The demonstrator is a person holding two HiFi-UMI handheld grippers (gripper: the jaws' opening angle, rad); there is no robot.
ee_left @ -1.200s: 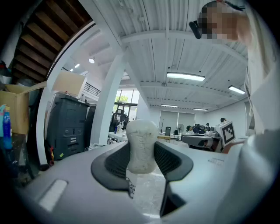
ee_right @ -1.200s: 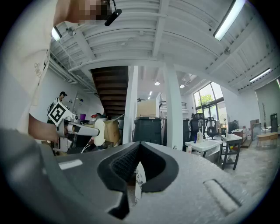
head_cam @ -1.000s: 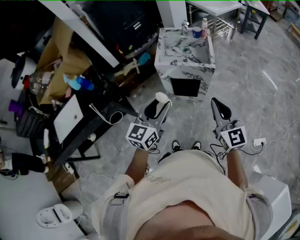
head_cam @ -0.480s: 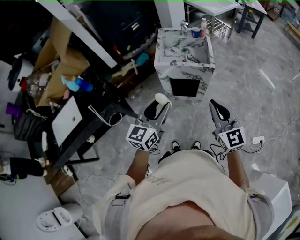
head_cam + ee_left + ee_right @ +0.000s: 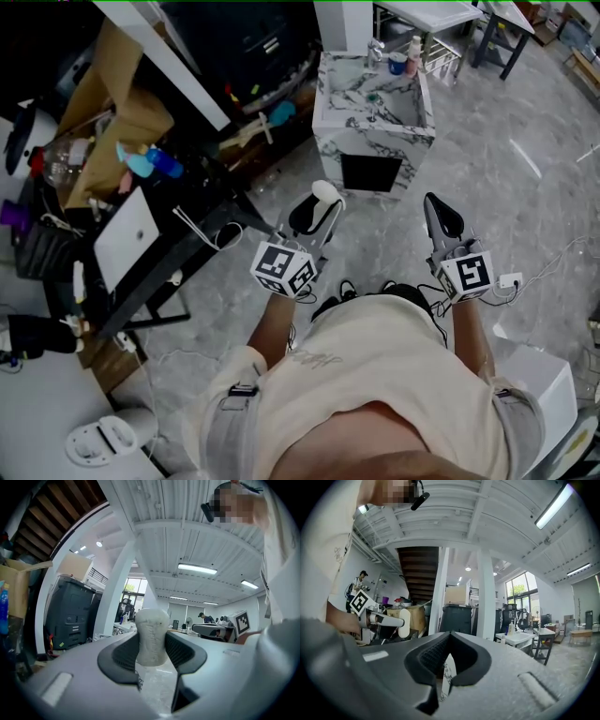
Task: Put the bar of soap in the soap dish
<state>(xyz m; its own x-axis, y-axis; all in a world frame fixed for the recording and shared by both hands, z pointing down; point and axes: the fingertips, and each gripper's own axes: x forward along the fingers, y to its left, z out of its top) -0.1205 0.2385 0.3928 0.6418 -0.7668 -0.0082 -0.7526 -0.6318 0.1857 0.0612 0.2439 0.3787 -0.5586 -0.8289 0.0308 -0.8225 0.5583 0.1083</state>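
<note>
The bar of soap (image 5: 324,193) is white and rounded, and my left gripper (image 5: 315,210) is shut on it, held in the air over the floor. In the left gripper view the soap (image 5: 151,636) stands upright between the two dark pads. My right gripper (image 5: 441,217) is level with it to the right, shut with nothing in it (image 5: 449,660). From the right gripper view the left gripper's soap (image 5: 404,623) shows at the left. A marble sink stand (image 5: 374,141) stands ahead of both grippers. I cannot make out a soap dish on it.
A blue cup (image 5: 397,64) and a pink bottle (image 5: 413,47) sit on the sink's back rim. At the left is a cluttered black table (image 5: 202,239) with a laptop (image 5: 129,238) and cardboard boxes (image 5: 127,117). Cables and a power plug (image 5: 510,280) lie on the grey floor.
The view has shifted slightly as the person steps toward the sink. Both grippers keep the same pose, and the soap stays in the left one.
</note>
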